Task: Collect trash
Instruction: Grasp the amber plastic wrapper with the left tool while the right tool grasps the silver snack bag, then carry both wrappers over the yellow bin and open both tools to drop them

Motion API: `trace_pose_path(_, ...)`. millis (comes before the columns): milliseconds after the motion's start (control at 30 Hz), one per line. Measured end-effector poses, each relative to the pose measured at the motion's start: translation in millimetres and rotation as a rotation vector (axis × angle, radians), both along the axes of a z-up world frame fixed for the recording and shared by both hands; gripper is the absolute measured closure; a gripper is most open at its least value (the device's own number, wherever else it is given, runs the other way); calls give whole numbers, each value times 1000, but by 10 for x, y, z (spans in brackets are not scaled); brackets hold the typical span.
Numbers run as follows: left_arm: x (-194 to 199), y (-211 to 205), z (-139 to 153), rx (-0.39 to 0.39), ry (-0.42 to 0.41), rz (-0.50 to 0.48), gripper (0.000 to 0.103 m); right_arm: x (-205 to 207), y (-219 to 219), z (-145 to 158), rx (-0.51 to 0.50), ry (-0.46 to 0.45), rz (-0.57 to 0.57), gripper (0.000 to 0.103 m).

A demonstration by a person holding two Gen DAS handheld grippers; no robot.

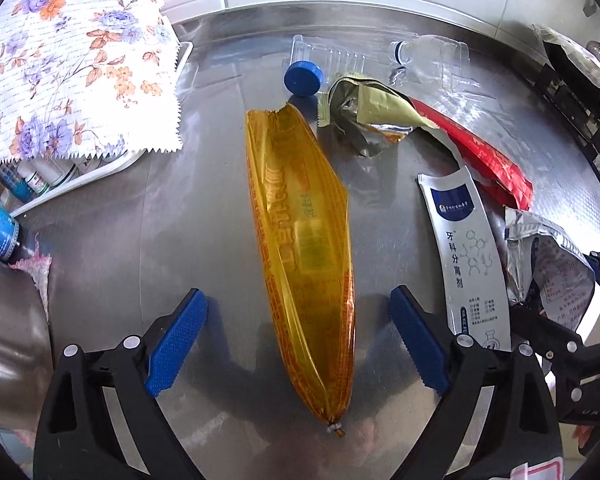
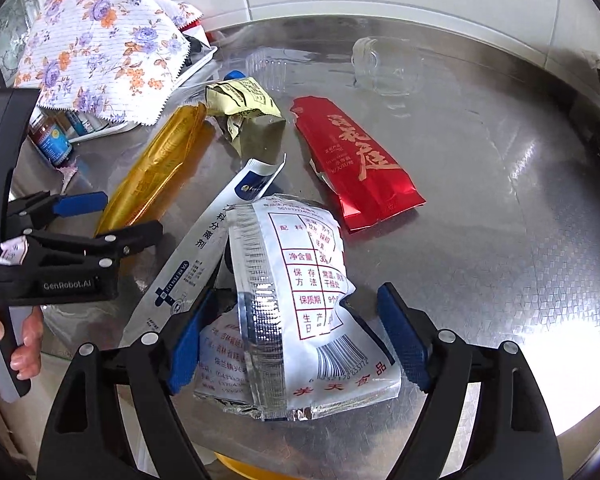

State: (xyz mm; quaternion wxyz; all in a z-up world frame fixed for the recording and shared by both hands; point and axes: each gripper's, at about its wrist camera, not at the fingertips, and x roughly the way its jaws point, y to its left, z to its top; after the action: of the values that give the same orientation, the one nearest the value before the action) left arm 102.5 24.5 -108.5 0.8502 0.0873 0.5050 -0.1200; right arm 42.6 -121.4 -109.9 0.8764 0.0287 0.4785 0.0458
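Left claw (image 1: 300, 344) astride yellow wrapper (image 1: 304, 256)

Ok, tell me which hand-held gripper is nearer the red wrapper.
Right. The right hand-held gripper straddles the silver food packet just below the red wrapper; the left hand-held gripper straddles the yellow sausage wrapper, farther away.

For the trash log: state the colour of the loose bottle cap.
Blue cap, clearest in the left wrist view.

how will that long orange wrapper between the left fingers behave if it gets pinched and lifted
The orange wrapper looks like thin, see-through film, so probably very light and floppy; its far end would likely droop. The glossy surface may slip between the fingers. It looks puffed, so it should crush rather than resist.
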Motion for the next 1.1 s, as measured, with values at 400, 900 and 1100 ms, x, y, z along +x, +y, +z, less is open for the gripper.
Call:
trace_pose_path(400,128,120,91,-15,-17,5,82,-62,34,70,24,-8,-17,48)
trace_pose_path(900,29,183,307,-45,-45,28,98,-101,-108,325,88,-60,-50,55)
trace_pose_path(1100,-118,192,439,-43,-73,48,98,-200,-168,425,96,-83,-32,55)
